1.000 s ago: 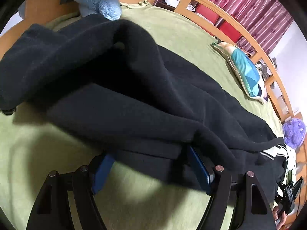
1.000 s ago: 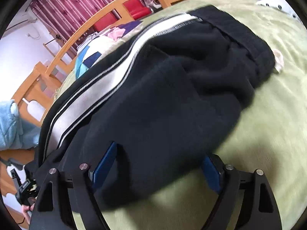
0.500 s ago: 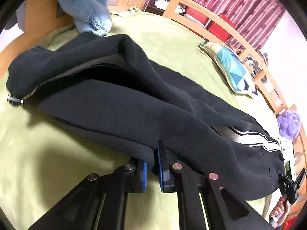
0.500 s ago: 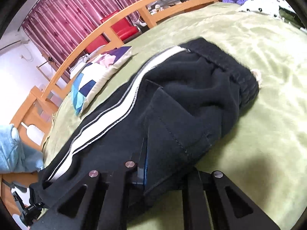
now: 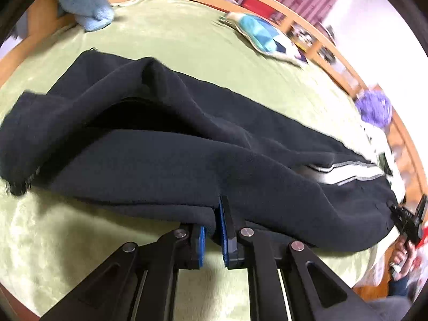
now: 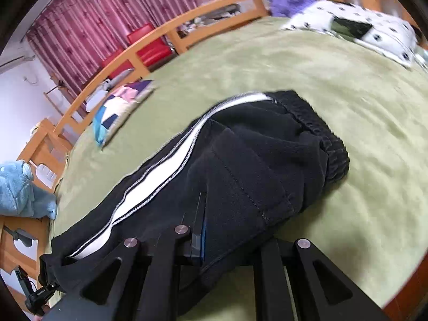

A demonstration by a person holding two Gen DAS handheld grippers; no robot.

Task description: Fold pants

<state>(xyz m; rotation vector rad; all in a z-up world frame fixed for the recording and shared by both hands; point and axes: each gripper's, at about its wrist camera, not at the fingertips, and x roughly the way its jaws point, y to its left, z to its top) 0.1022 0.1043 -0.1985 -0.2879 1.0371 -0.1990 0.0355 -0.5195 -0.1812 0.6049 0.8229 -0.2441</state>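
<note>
Black fleece pants (image 5: pixel 171 157) with a white side stripe (image 6: pixel 149 184) lie lengthwise on a green bed cover (image 5: pixel 187 48). My left gripper (image 5: pixel 212 230) is shut on the near edge of a pant leg, blue pads pinching the cloth. My right gripper (image 6: pixel 214 238) is shut on the near edge of the pants close to the elastic waistband (image 6: pixel 329 144); its right finger is hidden under the fabric. The cloth is lifted a little off the cover at both grips.
A patchwork cushion (image 5: pixel 267 37) and a wooden bed rail (image 6: pixel 160 40) lie beyond the pants. A blue plush (image 5: pixel 88 2) sits at the leg end, a purple plush (image 5: pixel 374 107) and a spotted white pillow (image 6: pixel 355 24) at the waist end.
Both grippers were open around the near edge of the pants a second ago; they have shut on it and pulled back, lifting the edge.
</note>
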